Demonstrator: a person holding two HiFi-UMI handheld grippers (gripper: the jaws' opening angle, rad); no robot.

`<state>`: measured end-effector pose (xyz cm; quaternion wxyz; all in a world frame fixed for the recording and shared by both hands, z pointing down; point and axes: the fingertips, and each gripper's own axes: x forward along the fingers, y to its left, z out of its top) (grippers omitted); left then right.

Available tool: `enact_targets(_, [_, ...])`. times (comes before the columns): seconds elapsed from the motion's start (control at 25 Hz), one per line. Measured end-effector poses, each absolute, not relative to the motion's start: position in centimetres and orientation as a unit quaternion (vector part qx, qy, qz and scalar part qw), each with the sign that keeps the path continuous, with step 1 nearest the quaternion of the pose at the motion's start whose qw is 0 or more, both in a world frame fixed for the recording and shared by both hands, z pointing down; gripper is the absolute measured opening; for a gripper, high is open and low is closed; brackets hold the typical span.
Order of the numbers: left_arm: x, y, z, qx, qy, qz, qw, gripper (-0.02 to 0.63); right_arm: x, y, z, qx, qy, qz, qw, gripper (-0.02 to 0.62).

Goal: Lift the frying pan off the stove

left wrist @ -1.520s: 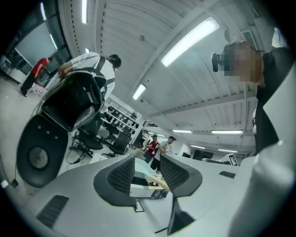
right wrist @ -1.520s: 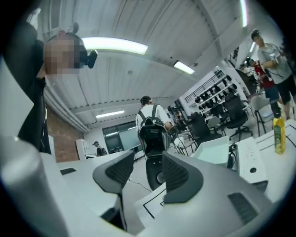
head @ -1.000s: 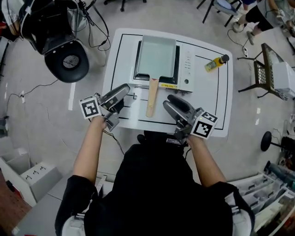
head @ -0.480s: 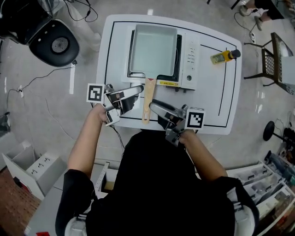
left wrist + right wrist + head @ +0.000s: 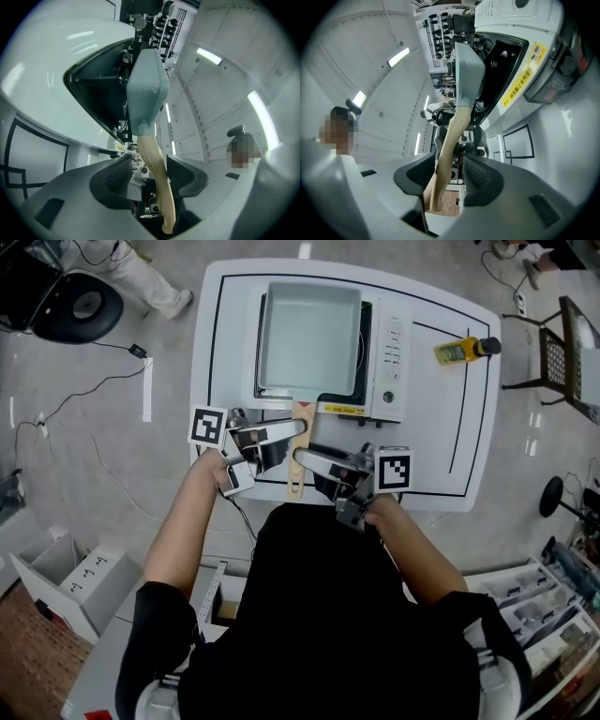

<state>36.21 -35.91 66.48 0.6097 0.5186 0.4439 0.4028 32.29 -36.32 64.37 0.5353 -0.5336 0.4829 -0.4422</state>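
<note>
With the left tool (image 5: 289, 434), straddling the wooden handle (image 5: 295, 480) from its left side. Holding the jaws apart, gripping nothing yet, merely taking the handle between them, closer to one pad.

With the right tool (image 5: 306, 461), straddling that same handle from the opposite side, slightly nearer the body, jaws likewise parted and unclamped.

Tracing the handle's long axis straight away from the person to the frying pan (image 5: 309, 329), sitting flat on the stove (image 5: 389, 352) atop the white counter (image 5: 441, 437).

Judging both tools equally near, and needing to close across the handle before lifting.
</note>
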Motion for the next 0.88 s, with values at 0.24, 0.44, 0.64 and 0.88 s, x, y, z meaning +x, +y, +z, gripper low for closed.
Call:
enact_targets(0.24, [36.3, -35.7, 65.8, 0.513, 0.450, 0.400, 0.612, 0.198, 32.3, -36.7, 63.9, -0.522, 0.502, -0.439, 0.532, 0.162])
enact_targets(0.44, [36.3, -35.8, 65.7, 0.513, 0.450, 0.396, 0.614, 0.179, 32.1, -36.8, 63.5, -0.513, 0.502, -0.444, 0.536, 0.121])
enact_targets(0.64, [36.3, -35.7, 65.5, 0.537, 0.448, 0.396, 0.595, 0.169, 32.1, -36.5, 63.5, -0.521, 0.506, -0.440, 0.528, 0.123])
enact_targets(0.88, [35.5, -35.4, 64.5, 0.563, 0.444, 0.402, 0.570, 0.164, 31.4, -36.1, 62.4, -0.527, 0.513, -0.428, 0.525, 0.128])
